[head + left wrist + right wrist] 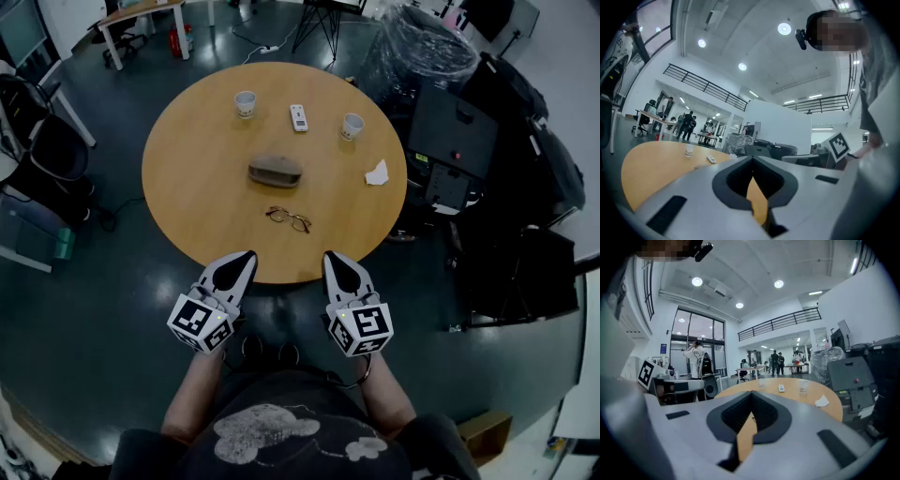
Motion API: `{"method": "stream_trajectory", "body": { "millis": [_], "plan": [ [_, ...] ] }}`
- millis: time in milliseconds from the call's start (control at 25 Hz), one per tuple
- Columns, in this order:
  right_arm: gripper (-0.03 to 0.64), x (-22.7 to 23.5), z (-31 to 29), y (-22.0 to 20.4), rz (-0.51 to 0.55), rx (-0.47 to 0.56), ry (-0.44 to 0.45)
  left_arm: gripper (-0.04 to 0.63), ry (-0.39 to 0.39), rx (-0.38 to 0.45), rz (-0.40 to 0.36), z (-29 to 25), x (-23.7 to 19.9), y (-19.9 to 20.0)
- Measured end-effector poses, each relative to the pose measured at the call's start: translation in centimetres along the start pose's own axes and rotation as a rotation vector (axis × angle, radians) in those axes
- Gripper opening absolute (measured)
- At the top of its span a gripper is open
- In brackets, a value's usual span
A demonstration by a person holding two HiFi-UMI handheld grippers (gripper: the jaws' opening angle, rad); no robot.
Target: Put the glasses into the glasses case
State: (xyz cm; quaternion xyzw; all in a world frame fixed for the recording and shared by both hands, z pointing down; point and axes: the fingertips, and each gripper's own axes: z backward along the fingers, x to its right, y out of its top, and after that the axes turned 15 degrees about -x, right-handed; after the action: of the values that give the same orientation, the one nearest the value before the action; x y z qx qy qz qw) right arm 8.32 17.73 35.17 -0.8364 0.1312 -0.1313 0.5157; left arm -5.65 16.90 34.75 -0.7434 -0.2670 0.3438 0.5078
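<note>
Glasses (288,218) are untouched. The left tool (248,255) and right tool (330,257), both closed on nothing, hover side by side at the near edge of the table (187,187), pointing about level. Ahead, midway between them, the glasses lie crosswise on the table, with neither tool clearly nearer. Beyond them sits the case (275,171), apparently shut.

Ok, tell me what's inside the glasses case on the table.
The glasses case is shut, so its inside is hidden. The glasses are not in it: they lie on the table, apart from it, on the side nearer the person.
</note>
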Motion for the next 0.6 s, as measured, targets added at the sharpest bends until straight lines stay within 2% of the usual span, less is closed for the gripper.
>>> {"method": "stream_trajectory", "body": {
  "millis": [360,600],
  "plan": [
    [-0.014,-1.3,-0.1,0.8,0.01,0.019,0.022,0.002,-0.009,-0.025,-0.039,0.0,0.2,0.3],
    [-0.015,-1.4,0.1,0.4,0.005,0.017,0.009,0.002,-0.014,-0.037,-0.006,-0.2,-0.1,-0.3]
  ]
}}
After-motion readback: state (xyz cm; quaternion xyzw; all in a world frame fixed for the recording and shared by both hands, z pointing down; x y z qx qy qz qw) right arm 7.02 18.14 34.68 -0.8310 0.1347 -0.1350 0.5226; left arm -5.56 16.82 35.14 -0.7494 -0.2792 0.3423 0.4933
